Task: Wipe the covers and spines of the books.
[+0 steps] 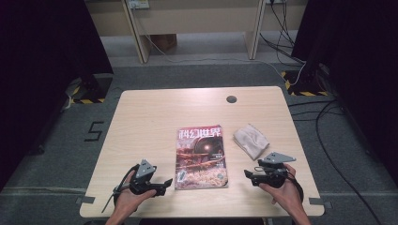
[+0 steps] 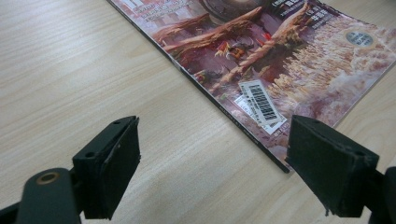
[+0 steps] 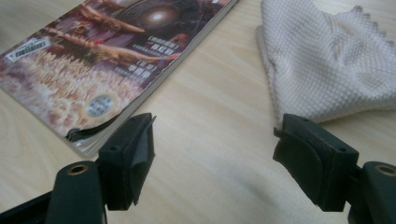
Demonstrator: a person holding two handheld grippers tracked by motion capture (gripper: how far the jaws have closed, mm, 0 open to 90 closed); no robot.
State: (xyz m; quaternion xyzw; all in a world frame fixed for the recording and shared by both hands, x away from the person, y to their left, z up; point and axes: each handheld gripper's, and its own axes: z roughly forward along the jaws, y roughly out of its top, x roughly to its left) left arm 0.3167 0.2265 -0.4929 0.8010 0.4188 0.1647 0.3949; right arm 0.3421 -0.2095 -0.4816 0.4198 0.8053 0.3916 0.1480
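Grey carpet is surrounding a light wooden worktop [image 1: 141, 117], and behind it pale furniture legs and some black cables are standing on the floor. A magazine [image 1: 201, 157] with a red-brown illustrated cover is lying flat near the middle of the worktop, a little toward the person's side, with its barcode sticker at the near left corner. To the right of it, apart from it, a beige folded cloth [image 1: 251, 140] is lying on the wood. The person's left hand [image 1: 131, 199] is holding the left gripper [image 1: 165, 186] just beside the near left corner of the magazine; its jaws are standing wide open with nothing between them, and in the left gripper view the magazine corner [image 2: 261, 102] is lying just ahead of the right jaw, not touching it. The right hand [image 1: 284, 192] is holding the right gripper [image 1: 248, 176] just beside the near right corner of the magazine, below the cloth. Its jaws are also standing wide open and are gripping nothing; only bare wood is lying between them. In the right gripper view the magazine corner [image 3: 88, 107], with slightly lifted pages, is lying just ahead of the left jaw, and the cloth [image 3: 327, 60] is lying ahead of the right jaw.
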